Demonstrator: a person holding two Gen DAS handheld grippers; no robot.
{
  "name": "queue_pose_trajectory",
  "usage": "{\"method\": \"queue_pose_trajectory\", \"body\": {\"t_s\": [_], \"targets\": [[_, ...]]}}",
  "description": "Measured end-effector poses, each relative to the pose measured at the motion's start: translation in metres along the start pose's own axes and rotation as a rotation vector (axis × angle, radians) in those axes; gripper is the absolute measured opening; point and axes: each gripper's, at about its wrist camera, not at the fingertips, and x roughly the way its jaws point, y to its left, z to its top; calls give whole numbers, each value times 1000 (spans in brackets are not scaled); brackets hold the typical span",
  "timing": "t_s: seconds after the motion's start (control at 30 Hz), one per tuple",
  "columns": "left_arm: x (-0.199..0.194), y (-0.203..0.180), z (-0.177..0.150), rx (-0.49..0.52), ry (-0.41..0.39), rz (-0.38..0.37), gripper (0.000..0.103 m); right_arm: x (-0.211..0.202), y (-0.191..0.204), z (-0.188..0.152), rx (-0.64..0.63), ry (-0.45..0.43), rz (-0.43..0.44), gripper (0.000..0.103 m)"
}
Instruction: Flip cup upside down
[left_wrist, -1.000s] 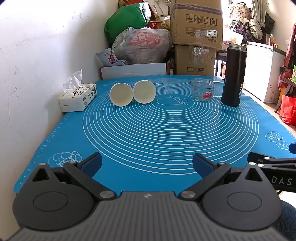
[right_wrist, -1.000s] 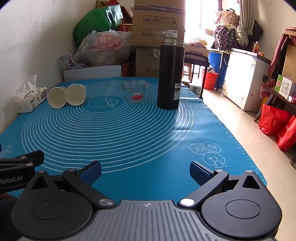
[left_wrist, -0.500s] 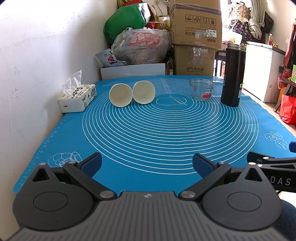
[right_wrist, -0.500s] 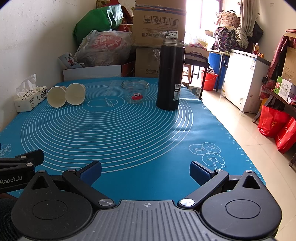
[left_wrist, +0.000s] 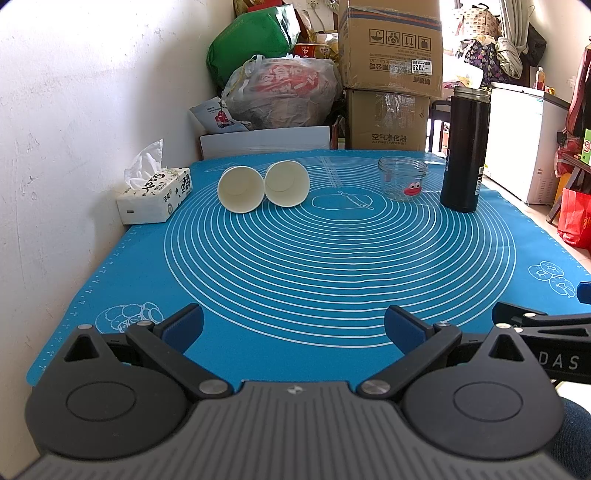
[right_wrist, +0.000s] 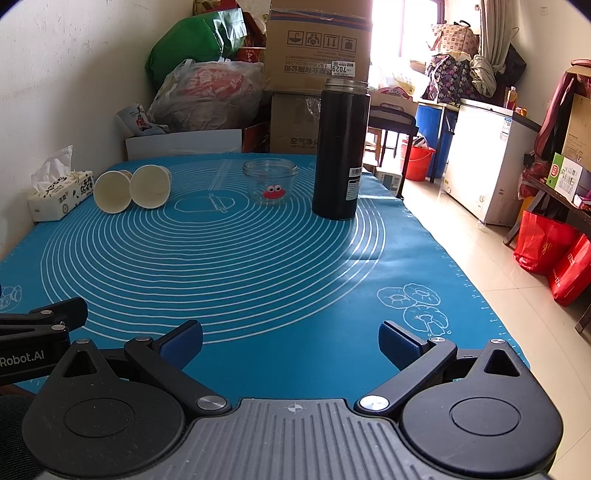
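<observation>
Blue baking mat (left_wrist: 332, 266) printed with white concentric rings, spread over the whole tabletop against a white wall. Beyond its far edge, stacked cardboard boxes (left_wrist: 391, 70) and stuffed plastic bags (left_wrist: 280, 92).

On the mat's far right, upright, a tall black flask (left_wrist: 465, 147) with a steel rim. Just left of it, a small clear glass jar (left_wrist: 402, 177), upright, mouth up, red cartoon face on its side. At the far left by the wall, a white tissue box (left_wrist: 155, 195) with a tissue poking out.

Between tissue box and jar, two paper cups lying on their sides, touching each other. Left cup (left_wrist: 240, 189) and right cup (left_wrist: 286, 184) both with open mouths facing the cameras, long axes running back toward the far edge, bases pointing away. In the right wrist view, same pair at far left (right_wrist: 112, 192) (right_wrist: 149, 185).

Left gripper (left_wrist: 293, 325) low over the mat's near edge, level, aimed forward, blue-padded fingers spread wide, nothing between them. Right gripper (right_wrist: 290, 339) alongside it, same height and heading, fingers likewise spread wide and empty. Both well apart from the cups.
</observation>
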Motion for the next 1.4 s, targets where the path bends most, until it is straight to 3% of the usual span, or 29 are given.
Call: {"method": "queue_pose_trajectory", "body": {"t_s": [1.4], "targets": [[-2,-1,-1,1,1,0,103,1,1,0,-4,2,-2,103]]}}
